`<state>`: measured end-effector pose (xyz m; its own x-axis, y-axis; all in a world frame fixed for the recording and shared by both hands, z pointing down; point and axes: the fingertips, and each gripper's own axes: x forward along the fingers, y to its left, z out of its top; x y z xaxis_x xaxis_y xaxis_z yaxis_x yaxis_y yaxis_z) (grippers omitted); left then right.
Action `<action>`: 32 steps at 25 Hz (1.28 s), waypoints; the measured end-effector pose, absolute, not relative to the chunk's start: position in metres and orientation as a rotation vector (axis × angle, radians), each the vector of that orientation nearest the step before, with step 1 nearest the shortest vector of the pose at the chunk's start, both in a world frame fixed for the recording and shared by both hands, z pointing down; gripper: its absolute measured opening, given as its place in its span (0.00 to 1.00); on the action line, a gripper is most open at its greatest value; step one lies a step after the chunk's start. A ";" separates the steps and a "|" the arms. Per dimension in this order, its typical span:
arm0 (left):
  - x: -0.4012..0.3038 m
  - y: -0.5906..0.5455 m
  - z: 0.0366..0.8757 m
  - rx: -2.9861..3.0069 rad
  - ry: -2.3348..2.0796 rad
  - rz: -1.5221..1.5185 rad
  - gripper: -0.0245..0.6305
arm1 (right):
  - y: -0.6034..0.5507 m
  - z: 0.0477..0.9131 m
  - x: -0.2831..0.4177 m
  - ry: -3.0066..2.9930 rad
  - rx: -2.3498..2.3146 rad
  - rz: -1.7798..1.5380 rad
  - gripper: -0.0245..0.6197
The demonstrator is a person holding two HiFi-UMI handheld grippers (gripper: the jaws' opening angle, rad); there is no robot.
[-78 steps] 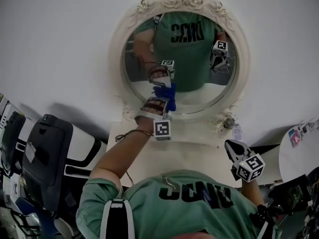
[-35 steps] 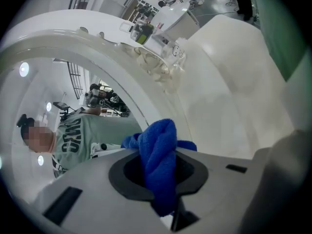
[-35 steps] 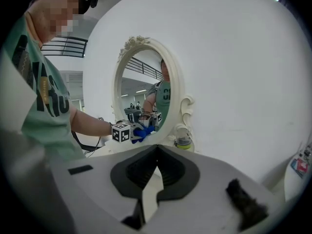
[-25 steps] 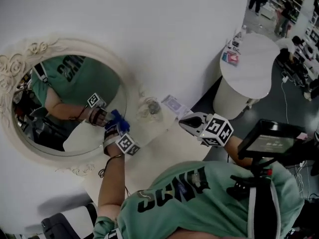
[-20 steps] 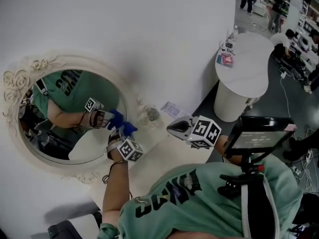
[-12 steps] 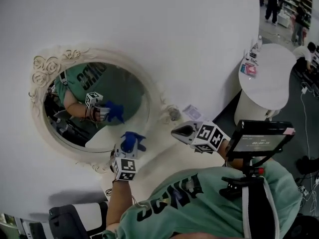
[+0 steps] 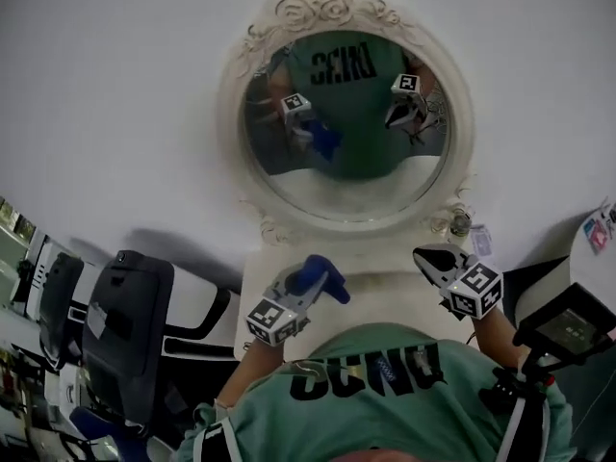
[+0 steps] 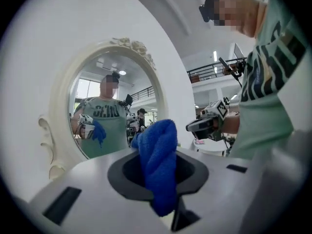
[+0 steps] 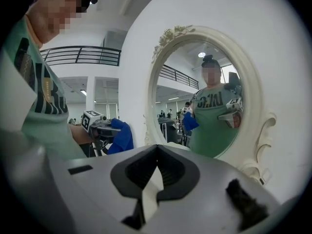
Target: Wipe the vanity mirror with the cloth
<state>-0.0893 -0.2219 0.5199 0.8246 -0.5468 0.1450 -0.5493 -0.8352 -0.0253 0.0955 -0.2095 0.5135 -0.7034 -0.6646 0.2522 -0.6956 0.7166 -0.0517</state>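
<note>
Basically, the next move turns on the gap btw cloth and glass. The left hand-held gripper (image 7: pixel 302 285) is clamped on the blue cloth (image 8: pixel 157 157), w/ a fold bulging out past the jaws. It sits low over the near part of the table (image 7: pixel 385 292), close to the person's chest and well apart from the mirror (image 7: pixel 346 133). The mirror stands upright at the table's far edge against the wall: oval, long axis vertical, ornate pale frame. From the cloth it lies ahead and up, and in the left gripper view a bit left of where the jaws point. My read: the cloth needs to go forward and up, w/ the tip swung slightly left, until the fold meets the glass flat-on. The right hand-held gripper (image 7: pixel 430 256) has its jaws together on nothing and hovers over the table's right side, approx. as far from the glass as the left one. It carries no cloth, so the wiping falls to the left. No contact w/ the glass at present, i.e. no wiping under way at this instant.
</note>
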 end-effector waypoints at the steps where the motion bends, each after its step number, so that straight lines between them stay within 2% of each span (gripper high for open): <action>1: -0.094 -0.220 0.520 2.962 -0.897 0.210 0.17 | -0.208 0.513 0.093 -2.705 1.079 0.213 0.06; 32: -0.076 -0.210 0.519 2.935 -0.807 0.130 0.18 | -0.210 0.502 0.103 -2.656 1.162 0.221 0.05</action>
